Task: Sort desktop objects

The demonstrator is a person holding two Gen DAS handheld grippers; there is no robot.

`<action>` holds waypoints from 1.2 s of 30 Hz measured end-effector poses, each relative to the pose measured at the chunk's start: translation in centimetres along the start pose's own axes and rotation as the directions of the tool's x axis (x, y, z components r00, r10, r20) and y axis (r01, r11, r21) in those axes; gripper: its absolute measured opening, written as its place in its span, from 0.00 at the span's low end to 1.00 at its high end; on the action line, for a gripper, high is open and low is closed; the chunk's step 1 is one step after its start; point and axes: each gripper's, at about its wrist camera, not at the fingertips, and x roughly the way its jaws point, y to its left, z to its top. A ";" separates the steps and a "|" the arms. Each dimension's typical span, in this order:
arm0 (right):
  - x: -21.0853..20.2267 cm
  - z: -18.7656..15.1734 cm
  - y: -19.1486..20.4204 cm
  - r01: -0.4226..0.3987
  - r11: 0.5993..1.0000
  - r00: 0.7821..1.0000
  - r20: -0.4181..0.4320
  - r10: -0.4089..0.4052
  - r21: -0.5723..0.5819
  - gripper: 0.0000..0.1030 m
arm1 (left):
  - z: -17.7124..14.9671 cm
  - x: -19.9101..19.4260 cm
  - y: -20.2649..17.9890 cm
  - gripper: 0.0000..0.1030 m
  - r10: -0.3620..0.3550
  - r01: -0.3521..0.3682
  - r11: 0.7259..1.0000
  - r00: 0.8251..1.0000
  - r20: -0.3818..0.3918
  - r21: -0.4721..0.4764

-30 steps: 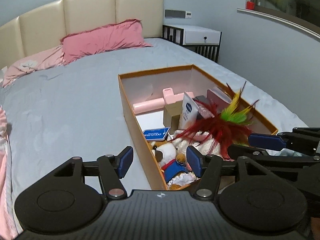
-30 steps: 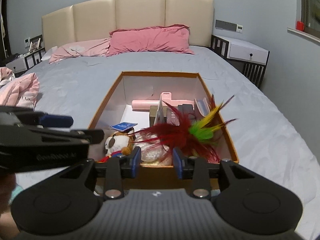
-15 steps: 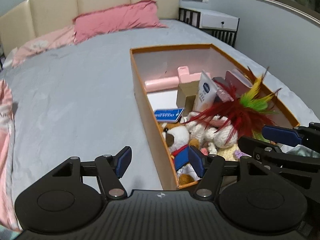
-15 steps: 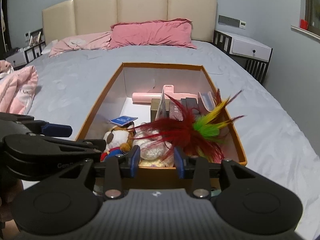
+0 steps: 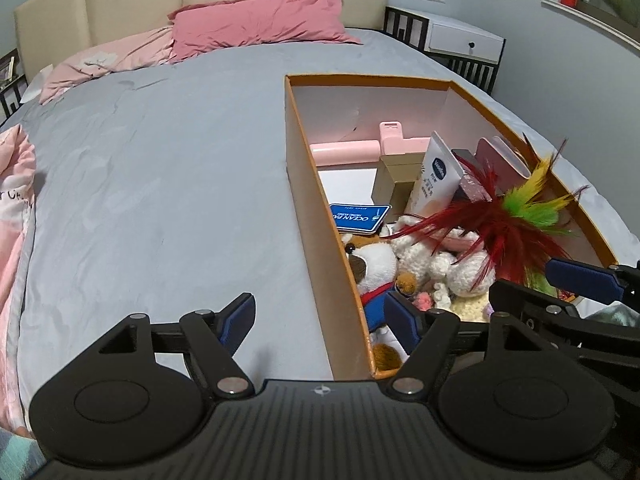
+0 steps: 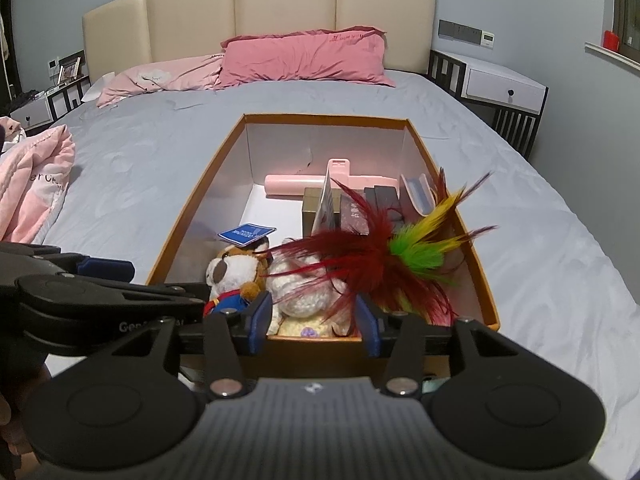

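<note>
An orange cardboard box (image 5: 304,184) (image 6: 192,216) lies on the grey bed. It holds a red, green and yellow feather toy (image 5: 500,220) (image 6: 380,248), a plush dog (image 5: 372,264) (image 6: 232,272), a white knitted plush (image 6: 304,288), a blue card (image 5: 360,214), a pink roller (image 6: 292,184) and a lotion tube (image 5: 434,180). My left gripper (image 5: 320,320) is open and opening at the box's near left corner, nothing gripped. My right gripper (image 6: 314,324) hovers at the near end, jaws opening. Red feather tips and the white plush show between its fingers, untouched by the pads.
Pink pillows (image 6: 304,56) lean on the beige headboard. A pink quilt (image 6: 32,184) is bunched at the bed's left edge. A white nightstand (image 6: 504,88) stands to the right. Bare grey sheet (image 5: 160,184) spreads left of the box.
Both grippers' jaws have widened. The left wrist view has swung, so the box now sits further right and lower. The feather toy and plush stay in the box.
</note>
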 end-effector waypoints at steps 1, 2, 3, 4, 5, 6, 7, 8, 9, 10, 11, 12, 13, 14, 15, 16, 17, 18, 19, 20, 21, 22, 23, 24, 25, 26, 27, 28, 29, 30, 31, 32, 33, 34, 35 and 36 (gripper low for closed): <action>0.0 0.0 0.0 0.000 1.000 1.000 0.000 0.000 0.000 0.48 | 0.0 0.0 0.0 0.81 -0.002 0.002 1.000 1.000 -0.002 -0.005; 0.0 0.0 0.0 0.000 1.000 1.000 -0.001 0.000 0.001 0.48 | 0.0 0.0 0.1 0.81 -0.003 0.003 1.000 1.000 -0.004 -0.009; 0.0 0.0 -0.1 -0.002 1.000 1.000 -0.001 0.002 0.003 0.49 | 0.0 0.0 0.1 0.81 -0.004 0.004 1.000 1.000 -0.006 -0.011; 0.1 0.0 -0.1 -0.003 1.000 1.000 -0.002 0.003 0.004 0.49 | 0.0 0.1 0.1 0.81 -0.004 0.004 1.000 1.000 -0.008 -0.011; 0.1 0.0 -0.2 -0.004 1.000 1.000 -0.003 0.004 0.005 0.49 | 0.0 0.1 0.1 0.81 -0.004 0.004 1.000 1.000 -0.009 -0.010; 0.2 0.1 -0.2 -0.005 1.000 1.000 -0.004 0.005 0.005 0.49 | 0.1 0.1 0.1 0.81 -0.005 0.005 1.000 1.000 -0.010 -0.009; 0.2 0.1 -0.2 -0.005 1.000 1.000 -0.006 0.005 0.005 0.50 | 0.1 0.1 0.2 0.81 -0.008 0.007 1.000 1.000 -0.011 -0.009; 0.3 0.1 -0.2 -0.005 1.000 1.000 -0.006 0.005 0.005 0.50 | 0.1 0.1 0.2 0.81 -0.009 0.009 1.000 1.000 -0.013 -0.009; 0.3 0.1 -0.2 -0.005 1.000 1.000 -0.007 0.005 0.005 0.50 | 0.1 0.1 0.2 0.81 -0.008 0.008 1.000 1.000 -0.014 -0.009; 0.4 0.1 -0.2 -0.005 1.000 1.000 -0.008 0.005 0.004 0.50 | 0.1 0.1 0.2 0.81 -0.006 0.006 1.000 1.000 -0.015 -0.010; 0.4 0.1 -0.1 -0.005 1.000 1.000 -0.009 0.005 0.004 0.51 | 0.1 0.1 0.2 0.81 -0.004 0.004 1.000 1.000 -0.016 -0.011; 0.4 0.1 -0.1 -0.004 1.000 1.000 -0.009 0.004 0.005 0.51 | 0.1 0.1 0.2 0.81 -0.002 0.002 1.000 1.000 -0.015 -0.011; 0.3 0.1 -0.1 -0.004 1.000 1.000 -0.009 0.004 0.006 0.51 | 0.1 0.1 0.2 0.81 -0.001 0.001 1.000 1.000 -0.015 -0.011; 0.3 0.1 -0.1 -0.004 1.000 1.000 -0.009 0.004 0.005 0.51 | 0.1 0.1 0.1 0.81 -0.001 0.001 1.000 1.000 -0.015 -0.010; 0.4 0.1 -0.1 -0.004 1.000 1.000 -0.009 0.005 0.005 0.51 | 0.1 0.1 0.1 0.81 -0.001 0.001 1.000 1.000 -0.015 -0.010; 0.4 0.1 -0.1 -0.004 1.000 1.000 -0.009 0.005 0.005 0.51 | 0.1 0.1 0.1 0.81 -0.002 0.002 1.000 1.000 -0.016 -0.010; 0.4 0.1 -0.1 -0.004 1.000 1.000 -0.009 0.004 0.005 0.51 | 0.1 0.1 0.1 0.81 -0.002 0.002 1.000 1.000 -0.017 -0.010; 0.4 0.1 -0.1 -0.004 1.000 1.000 -0.009 0.005 0.005 0.51 | 0.1 0.1 0.1 0.81 -0.003 0.003 1.000 1.000 -0.018 -0.009; 0.4 0.1 -0.1 -0.004 1.000 1.000 -0.009 0.004 0.005 0.51 | 0.1 0.1 0.1 0.81 -0.003 0.003 1.000 1.000 -0.018 -0.009; 0.4 0.1 -0.2 -0.005 1.000 1.000 -0.009 0.005 0.005 0.51 | 0.1 0.1 0.1 0.81 -0.004 0.004 1.000 1.000 -0.019 -0.010; 0.4 0.1 -0.2 -0.005 1.000 1.000 -0.010 0.005 0.004 0.51 | 0.2 0.2 0.2 0.81 -0.006 0.006 1.000 1.000 -0.021 -0.010; 0.4 0.1 -0.2 -0.005 1.000 1.000 -0.010 0.005 0.004 0.51 | 0.2 0.2 0.2 0.81 -0.010 0.010 1.000 1.000 -0.025 -0.012; 0.4 0.1 -0.1 -0.004 1.000 1.000 -0.010 0.004 0.003 0.51 | 0.3 0.3 0.4 0.81 -0.019 0.019 1.000 0.999 -0.034 -0.022; 0.4 0.1 -0.1 -0.003 1.000 1.000 -0.010 0.003 0.002 0.51 | 0.3 0.5 0.6 0.81 -0.030 0.028 0.999 0.999 -0.045 -0.038; 0.3 0.1 -0.1 -0.001 1.000 1.000 -0.010 0.001 0.002 0.51 | 0.3 0.6 0.8 0.81 -0.044 0.041 0.998 0.997 -0.056 -0.056; 0.3 0.1 0.0 0.000 1.000 1.000 -0.011 0.000 0.002 0.51 | 0.3 0.8 1.0 0.81 -0.060 0.055 0.996 0.996 -0.066 -0.076; 0.3 0.1 0.0 0.001 1.000 1.000 -0.012 -0.001 0.002 0.51 | 0.3 0.9 1.1 0.81 -0.069 0.063 0.994 0.995 -0.068 -0.084; 0.3 0.1 0.0 0.001 1.000 1.000 -0.012 -0.001 0.002 0.51 | 0.2 0.9 1.1 0.81 -0.072 0.066 0.994 0.995 -0.065 -0.086; 0.3 0.1 0.0 0.001 1.000 1.000 -0.012 -0.001 0.002 0.51 | 0.1 0.9 1.0 0.81 -0.072 0.067 0.994 0.996 -0.061 -0.083; 0.3 0.1 0.0 0.001 1.000 1.000 -0.011 -0.001 0.002 0.51 | 0.1 0.9 1.0 0.81 -0.071 0.066 0.994 0.996 -0.060 -0.082; 0.3 0.1 0.0 0.001 1.000 1.000 -0.011 -0.001 0.003 0.51 | 0.1 0.9 1.0 0.81 -0.071 0.066 0.994 0.996 -0.061 -0.084; 0.3 0.1 0.0 0.001 1.000 1.000 -0.011 -0.001 0.003 0.51 | 0.1 0.9 1.0 0.81 -0.072 0.066 0.994 0.996 -0.062 -0.084; 0.3 0.1 0.0 0.001 1.000 1.000 -0.011 -0.001 0.002 0.52 | 0.1 0.9 0.9 0.81 -0.072 0.066 0.994 0.995 -0.062 -0.084; 0.3 0.1 0.0 0.001 1.000 1.000 -0.011 -0.001 0.003 0.52 | 0.1 1.0 0.9 0.81 -0.072 0.066 0.994 0.995 -0.062 -0.084; 0.3 0.1 0.0 0.001 1.000 1.000 -0.011 -0.001 0.003 0.51 | 0.1 1.0 0.9 0.81 -0.072 0.066 0.994 0.996 -0.062 -0.083; 0.3 0.1 0.0 0.001 1.000 1.000 -0.011 -0.001 0.003 0.51 | 0.1 1.0 0.9 0.81 -0.071 0.066 0.994 0.996 -0.063 -0.082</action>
